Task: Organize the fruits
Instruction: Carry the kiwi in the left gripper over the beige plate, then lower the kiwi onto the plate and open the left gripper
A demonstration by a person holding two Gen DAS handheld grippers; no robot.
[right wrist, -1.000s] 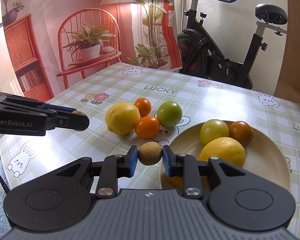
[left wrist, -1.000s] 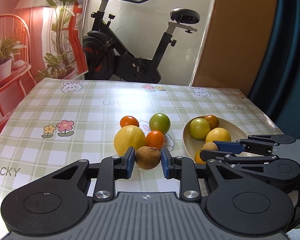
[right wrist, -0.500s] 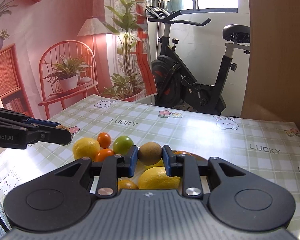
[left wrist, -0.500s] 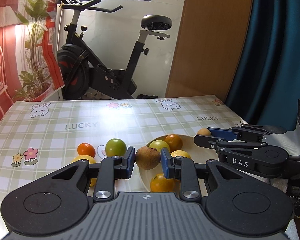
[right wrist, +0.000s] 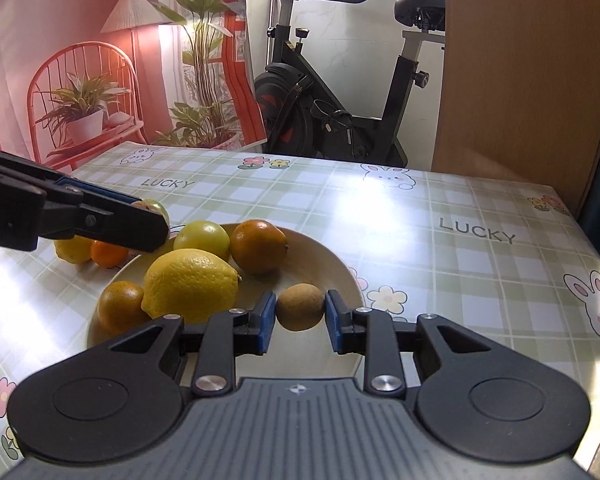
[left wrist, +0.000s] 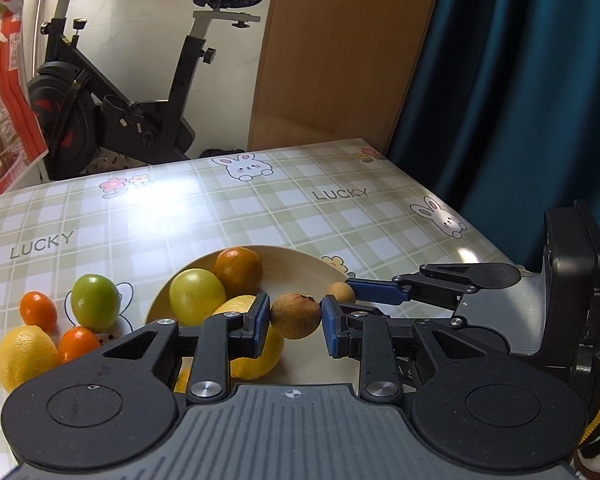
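Note:
My left gripper [left wrist: 295, 317] is shut on a brown round fruit [left wrist: 296, 315], held over the near side of a cream plate [left wrist: 300, 266]. My right gripper [right wrist: 300, 312] is shut on a smaller tan fruit [right wrist: 300, 307] above the plate's [right wrist: 350, 276] right part. On the plate lie a lemon [right wrist: 190, 284], two oranges [right wrist: 259, 245] and a yellow-green fruit [right wrist: 202, 238]. A green fruit [left wrist: 95, 302], a lemon [left wrist: 24, 352] and two small oranges [left wrist: 38, 310] rest on the table to its left. The two grippers hang close together.
The checked tablecloth [left wrist: 260, 208] ends at an edge on the right, by a blue curtain [left wrist: 520, 100]. Beyond the far edge stand an exercise bike [right wrist: 340, 92] and a wooden panel [left wrist: 340, 52]. A red printed backdrop [right wrist: 80, 60] hangs at the far left.
Both grippers have carried their fruits to the right, from beside the loose fruits to over the plate. The views have swung right, toward the curtain.

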